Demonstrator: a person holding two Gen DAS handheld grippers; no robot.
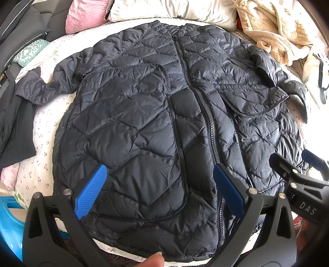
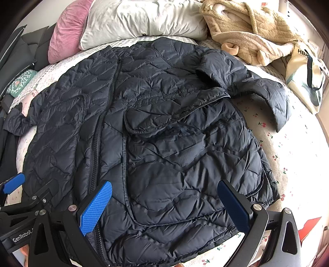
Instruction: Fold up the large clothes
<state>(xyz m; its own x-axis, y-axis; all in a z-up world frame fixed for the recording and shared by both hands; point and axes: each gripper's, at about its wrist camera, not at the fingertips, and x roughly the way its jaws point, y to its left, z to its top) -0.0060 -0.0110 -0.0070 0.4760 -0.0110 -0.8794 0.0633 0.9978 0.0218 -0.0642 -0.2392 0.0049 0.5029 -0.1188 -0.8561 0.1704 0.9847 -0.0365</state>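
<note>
The left gripper point(image 1: 160, 189) has its jaws spread wide, with nothing between the blue pads point(image 1: 91, 192); it hangs above the lower hem area of the jacket point(image 1: 156, 115), on the half to the left of the zipper point(image 1: 205, 106). The right gripper point(image 2: 170, 205) is likewise fully spread and holds nothing, positioned above the lower hem on the half to the right of the zipper. Whether either set of fingers touches the fabric cannot be determined. The two grippers are side by side: each appears at the edge of the other's view. A fingertip point(image 1: 154, 260) of the person shows at the bottom edge of the left wrist view. The jacket is a dark navy quilted puffer, laid front side up on a bed with a white sheet point(image 2: 287, 160) printed with small cherries. The zipper is closed and runs from collar to hem. The collar points toward the pillows; the hem lies nearest the grippers. The left sleeve point(image 1: 41, 86) extends outward over the sheet; the right sleeve point(image 2: 267, 96) bends outward and back down. A pocket flap point(image 2: 174, 115) on the right half stands open and creased. At the head of the bed lie a white pillow point(image 2: 144, 18) and a pink pillow point(image 2: 65, 32). A beige fleece blanket point(image 2: 246, 30) is bunched at the upper right, with a cream tote bag point(image 2: 304, 76) just beside it.
</note>
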